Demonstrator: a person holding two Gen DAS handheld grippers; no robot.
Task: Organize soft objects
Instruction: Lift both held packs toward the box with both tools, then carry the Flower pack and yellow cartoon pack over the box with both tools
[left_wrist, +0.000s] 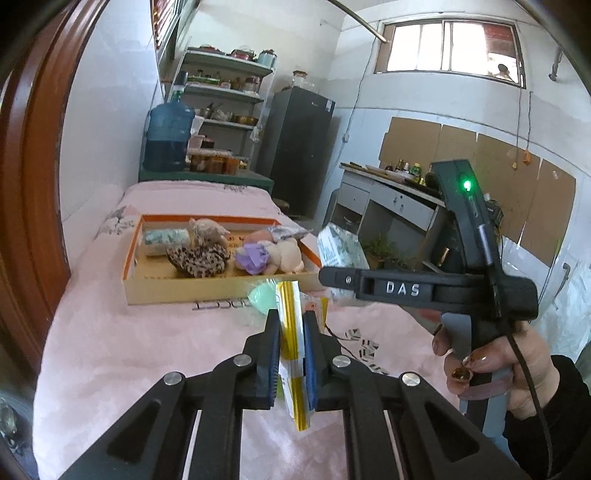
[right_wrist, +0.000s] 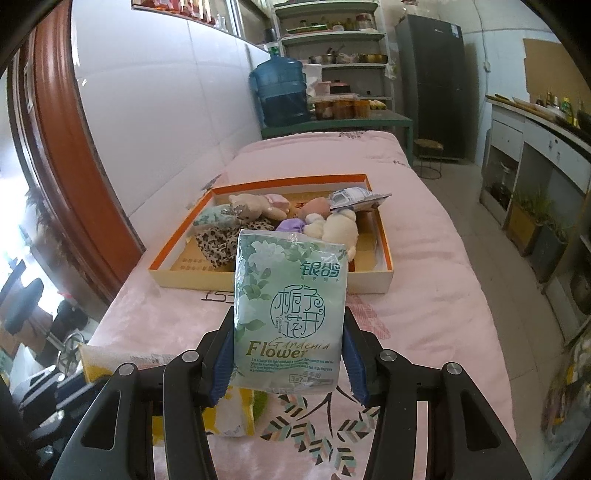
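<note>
Above the near end of the pink-covered bed (right_wrist: 424, 236), short of the near wall of the open box (right_wrist: 369, 282), both grippers carry a packet clear of the cover. The left gripper (left_wrist: 291, 332) has its fingers clamped on a thin yellow-and-white packet (left_wrist: 291, 354), the pads nearly together because the packet is so flat. The right gripper (right_wrist: 290, 347) has its fingers set wide and pressed on the two side edges of a green tissue pack (right_wrist: 290, 299), which stands upright between them. The box already holds plush toys (right_wrist: 332, 225), a leopard-print cloth (right_wrist: 218, 243) and other soft items, mostly toward its far and middle parts; the near strip of the floor appears freer. Risk one: the tissue pack is soft and held only by its edges, so it can buckle and slip out if the hand tilts or jolts. Risk two: the thin packet is glossy and gripped along a narrow band, so it can slide or pivot downward. Risk three: the two grippers travel close together toward the same box, so one tool can strike the other or its load. Risk four: a release onto the toys instead of the bare floor can let a packet roll over the low wall.
</note>
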